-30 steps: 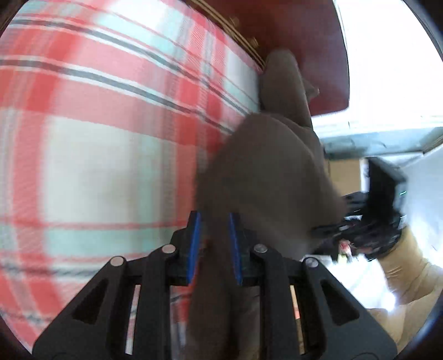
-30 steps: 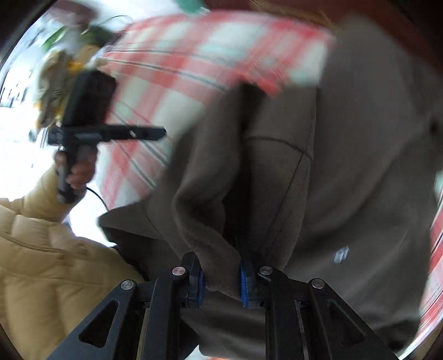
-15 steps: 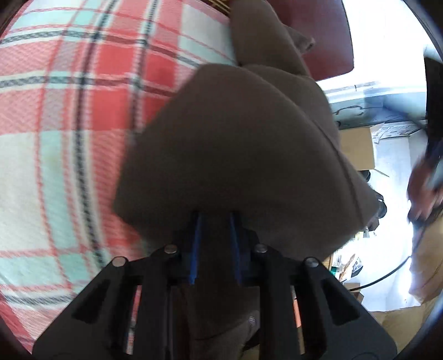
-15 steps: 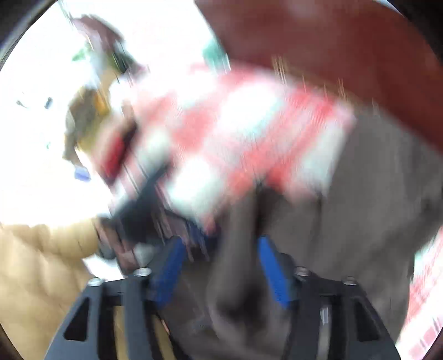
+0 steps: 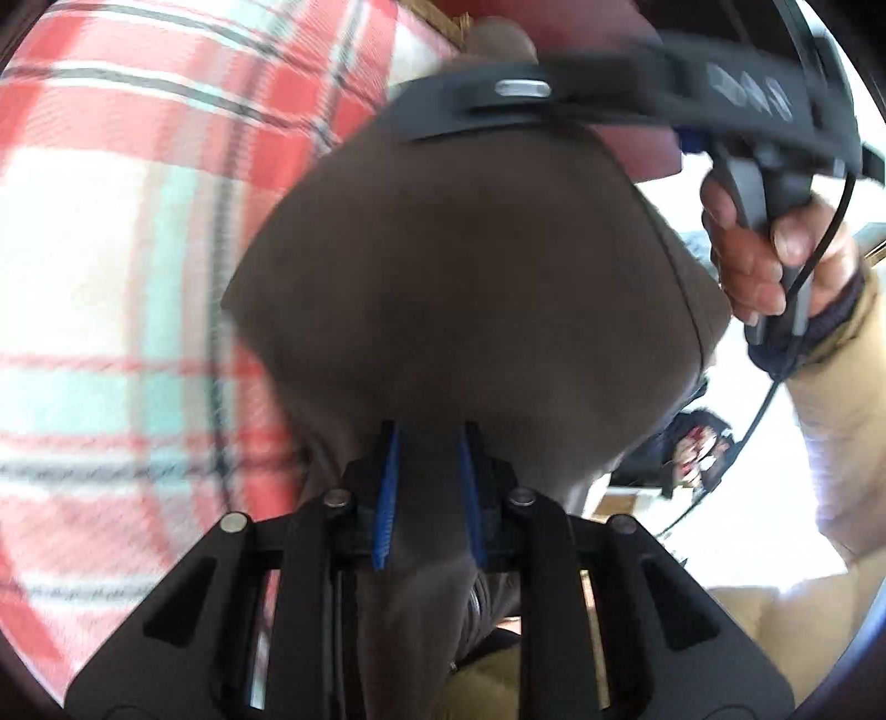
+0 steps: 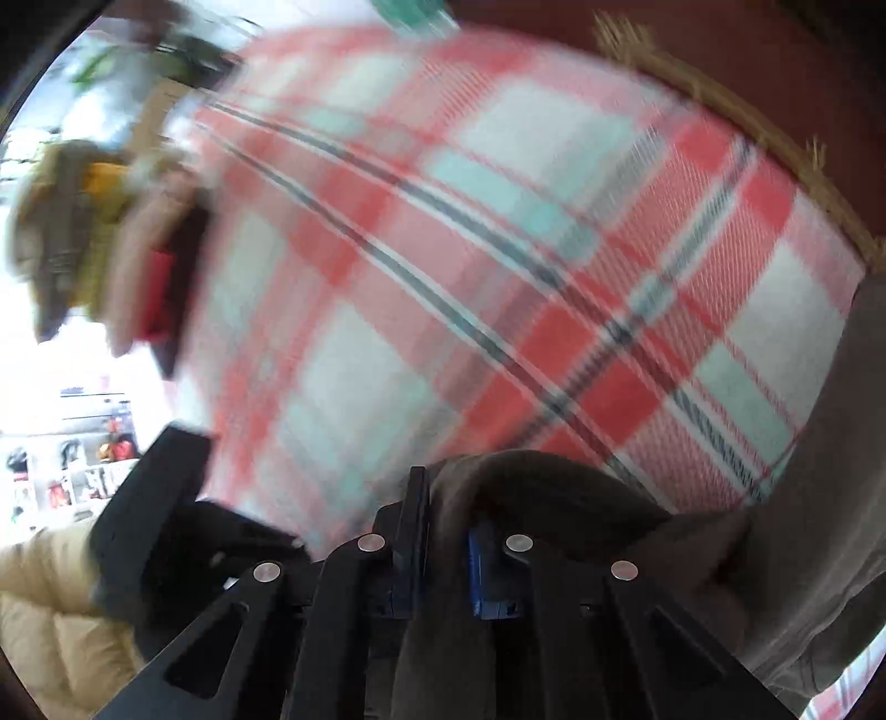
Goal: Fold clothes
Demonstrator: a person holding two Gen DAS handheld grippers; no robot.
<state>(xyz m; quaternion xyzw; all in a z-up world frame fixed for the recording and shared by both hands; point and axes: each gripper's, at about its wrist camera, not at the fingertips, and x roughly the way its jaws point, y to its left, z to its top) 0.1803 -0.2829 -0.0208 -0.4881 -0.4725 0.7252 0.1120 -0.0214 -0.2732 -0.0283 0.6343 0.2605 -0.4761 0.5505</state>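
A brown-grey garment [image 5: 470,288] hangs bunched over a red, white and teal plaid cloth [image 5: 111,221]. My left gripper [image 5: 426,482] is shut on a fold of the garment, which spreads out in front of its blue pads. My right gripper [image 6: 446,531] is shut on another fold of the same garment [image 6: 554,493], low in its view; more of the garment drapes along the right edge [image 6: 841,471]. The right gripper's body [image 5: 637,72] crosses the top of the left wrist view, held by a bare hand [image 5: 764,260].
The plaid cloth [image 6: 470,266] covers a surface with a dark red wooden edge [image 6: 720,50] at the far side. A tan padded sleeve [image 5: 830,443] is at the right. Cluttered shelves and a plant [image 6: 72,221] lie at the left.
The right gripper has closed on the garment and swung across above the left one, bringing the two held folds together. The views are blurred by the motion.
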